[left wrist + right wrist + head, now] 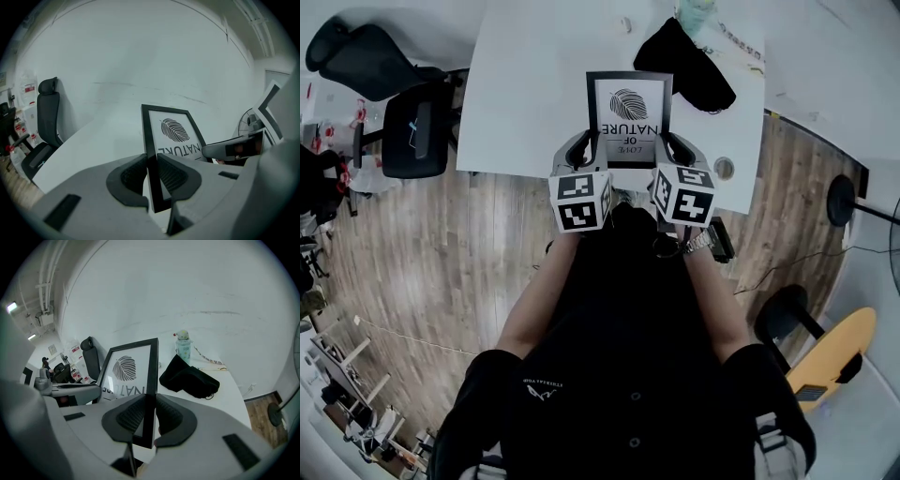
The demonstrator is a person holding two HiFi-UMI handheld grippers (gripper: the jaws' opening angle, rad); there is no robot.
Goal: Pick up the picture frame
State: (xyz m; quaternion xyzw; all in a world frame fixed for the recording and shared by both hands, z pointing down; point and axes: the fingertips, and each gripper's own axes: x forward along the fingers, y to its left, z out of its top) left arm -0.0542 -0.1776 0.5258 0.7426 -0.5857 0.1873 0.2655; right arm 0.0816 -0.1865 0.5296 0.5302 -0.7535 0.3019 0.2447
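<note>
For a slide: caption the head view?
The picture frame, gripped at both sides by left tongs and right tongs, over the table.

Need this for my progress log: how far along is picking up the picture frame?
Done: the left gripper and right gripper are each shut on a side edge of the picture frame. In hand: the frame appears held tilted, clear of the white table. Left: little, perhaps only raising it further.

The picture frame point(628, 117) has a matt black border round a smooth white paper print. Below it lies a smooth white bench point(534, 94), beside it a soft black cloth point(684, 61), and the floor point(441, 244) is wood.
</note>
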